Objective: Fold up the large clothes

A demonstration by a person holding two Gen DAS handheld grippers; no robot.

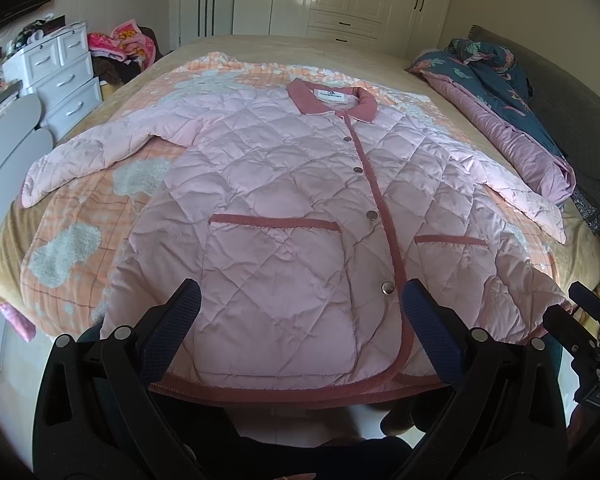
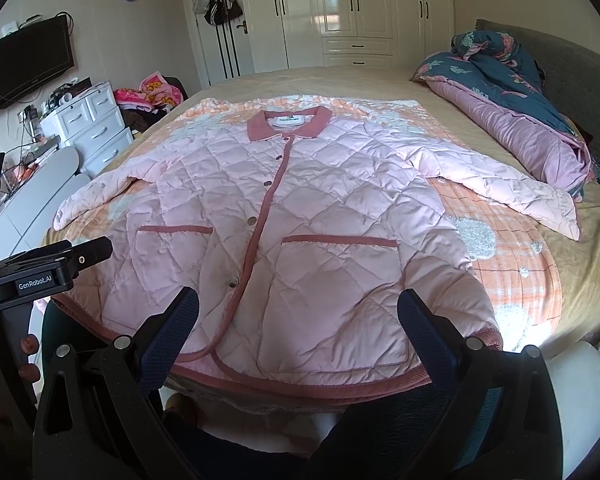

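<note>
A pink quilted jacket [image 1: 284, 184] [image 2: 300, 216] with a dusty-red collar, snap buttons and two front pockets lies flat and face up on the bed, both sleeves spread out to the sides. Its hem runs along the bed's near edge. My left gripper [image 1: 300, 304] hovers open just above the hem, over the left pocket. My right gripper [image 2: 298, 308] is open too, above the hem over the right pocket. Neither holds anything. In the left wrist view the right gripper [image 1: 588, 320] shows at the right edge; the left gripper [image 2: 40, 268] shows at the right wrist view's left edge.
An orange checked blanket [image 1: 72, 216] [image 2: 512, 256] lies under the jacket on a beige bed [image 2: 380, 80]. A rolled dark floral quilt [image 1: 500, 92] [image 2: 512, 92] lies along the right side. White drawers [image 2: 96, 128], a wall TV [image 2: 28, 64] and wardrobes [image 2: 352, 8] stand beyond.
</note>
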